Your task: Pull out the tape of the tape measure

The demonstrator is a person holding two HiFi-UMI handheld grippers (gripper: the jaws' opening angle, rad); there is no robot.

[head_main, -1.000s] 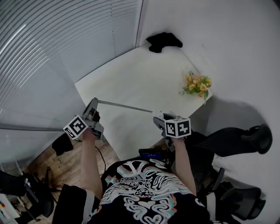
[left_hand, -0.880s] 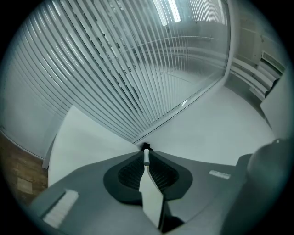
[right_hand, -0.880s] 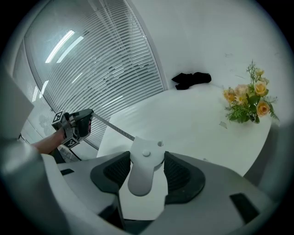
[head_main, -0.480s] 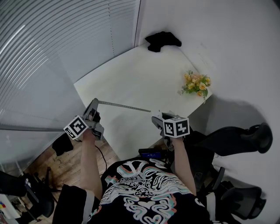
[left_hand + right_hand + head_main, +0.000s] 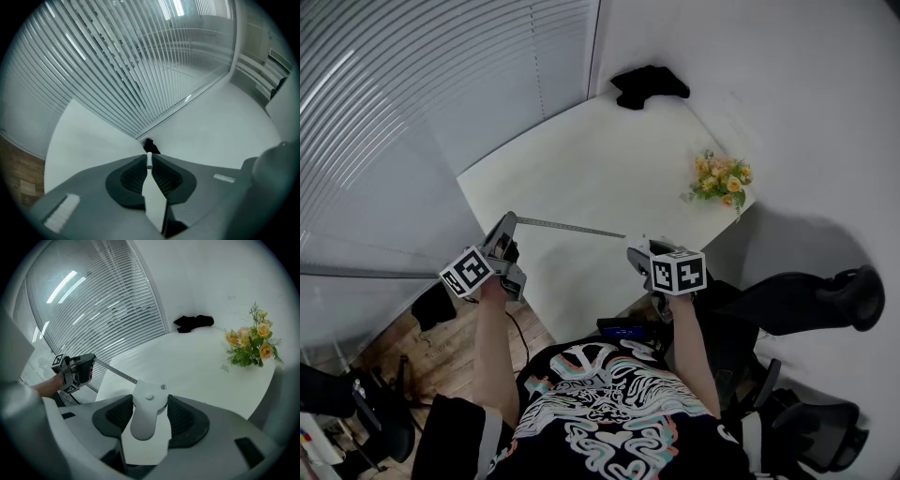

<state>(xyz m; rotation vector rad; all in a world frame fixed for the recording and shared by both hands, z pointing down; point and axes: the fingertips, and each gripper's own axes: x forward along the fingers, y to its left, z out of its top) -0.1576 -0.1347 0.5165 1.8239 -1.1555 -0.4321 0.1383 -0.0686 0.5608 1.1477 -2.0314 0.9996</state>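
**A:** Where does the head view look from?

**B:** From high above the person, steeply down onto the white table [image 5: 581, 178].

**A:** And the gripper views?

**B:** Each sits close behind its own jaws. The left one faces the blinds [image 5: 117, 70], almost level. The right one tilts down across the table towards the flowers [image 5: 251, 345] and the black cloth [image 5: 193, 323], both shared with the head view. It also catches the left gripper [image 5: 90, 361].
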